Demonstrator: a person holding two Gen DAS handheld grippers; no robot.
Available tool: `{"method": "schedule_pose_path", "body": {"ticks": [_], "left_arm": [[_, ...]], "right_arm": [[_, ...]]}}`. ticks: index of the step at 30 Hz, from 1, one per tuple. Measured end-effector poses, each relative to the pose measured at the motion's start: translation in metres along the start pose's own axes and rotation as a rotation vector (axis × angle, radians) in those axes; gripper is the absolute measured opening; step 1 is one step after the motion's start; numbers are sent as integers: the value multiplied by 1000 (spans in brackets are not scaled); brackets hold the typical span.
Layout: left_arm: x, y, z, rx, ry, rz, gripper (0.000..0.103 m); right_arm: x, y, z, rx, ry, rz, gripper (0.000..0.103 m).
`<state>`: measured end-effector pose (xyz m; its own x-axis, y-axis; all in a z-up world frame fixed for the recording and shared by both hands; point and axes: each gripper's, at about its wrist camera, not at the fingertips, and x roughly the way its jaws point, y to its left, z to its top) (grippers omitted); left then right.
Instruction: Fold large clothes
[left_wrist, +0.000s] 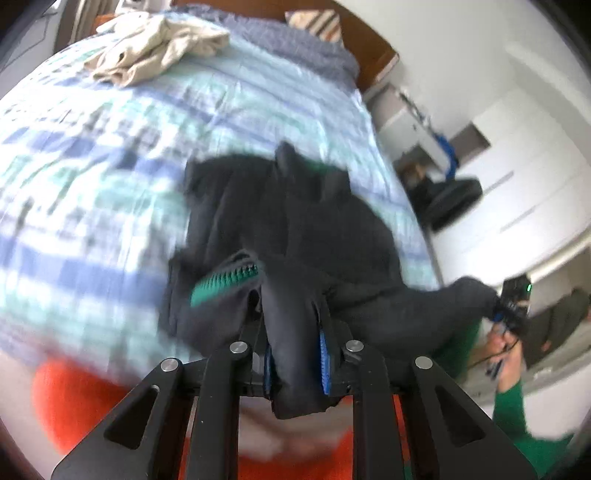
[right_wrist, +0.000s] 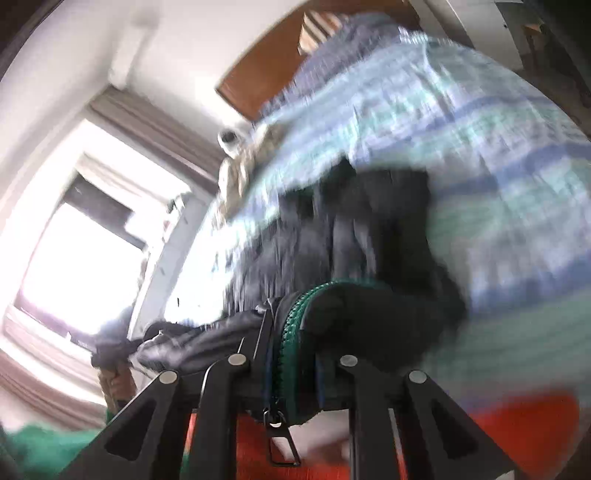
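A large black jacket (left_wrist: 295, 229) with a green zipper (left_wrist: 225, 282) hangs between both grippers above the plaid bed (left_wrist: 110, 147). My left gripper (left_wrist: 295, 354) is shut on a fold of its fabric. My right gripper (right_wrist: 293, 365) is shut on the jacket's edge by the green zipper (right_wrist: 295, 321), with the metal zipper pull (right_wrist: 277, 432) dangling below. The right gripper also shows in the left wrist view (left_wrist: 511, 306) at the far right, holding a stretched corner of the jacket. Both views are motion-blurred.
A beige garment (left_wrist: 155, 44) lies crumpled at the far end of the bed, near a striped pillow (left_wrist: 317, 22) and wooden headboard (left_wrist: 373, 48). White cabinets (left_wrist: 498, 166) stand right of the bed. An orange surface (left_wrist: 74, 398) lies below. A bright window (right_wrist: 74, 258) is left.
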<state>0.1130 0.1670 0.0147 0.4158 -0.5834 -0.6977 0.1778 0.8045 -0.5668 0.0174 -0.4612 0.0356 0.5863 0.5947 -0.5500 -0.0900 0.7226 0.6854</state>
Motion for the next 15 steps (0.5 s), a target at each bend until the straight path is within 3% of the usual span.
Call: {"method": "schedule_pose_path", "body": {"ticks": [4, 5, 8, 10, 11, 12, 13, 14, 15], "left_arm": [[74, 15, 54, -9, -37, 131, 24], [94, 10, 54, -14, -29, 159, 27], [149, 16, 67, 1, 79, 259, 35], [155, 13, 72, -11, 129, 275, 36], [150, 13, 76, -24, 141, 250, 44], [143, 9, 82, -47, 149, 191, 58], [133, 9, 87, -75, 147, 111, 65], [131, 11, 94, -103, 140, 42, 83], [121, 13, 100, -134, 116, -26, 96]], "right_arm": [[81, -45, 45, 56, -66, -49, 17], [95, -55, 49, 68, -73, -73, 17], [128, -90, 50, 142, -79, -124, 20], [138, -108, 48, 236, -75, -107, 24], [137, -113, 49, 287, -86, -76, 27], [135, -114, 50, 305, -93, -53, 40], [131, -111, 52, 318, -101, -5, 65], [126, -106, 56, 314, -103, 39, 79], [120, -99, 58, 302, -104, 54, 99]]}}
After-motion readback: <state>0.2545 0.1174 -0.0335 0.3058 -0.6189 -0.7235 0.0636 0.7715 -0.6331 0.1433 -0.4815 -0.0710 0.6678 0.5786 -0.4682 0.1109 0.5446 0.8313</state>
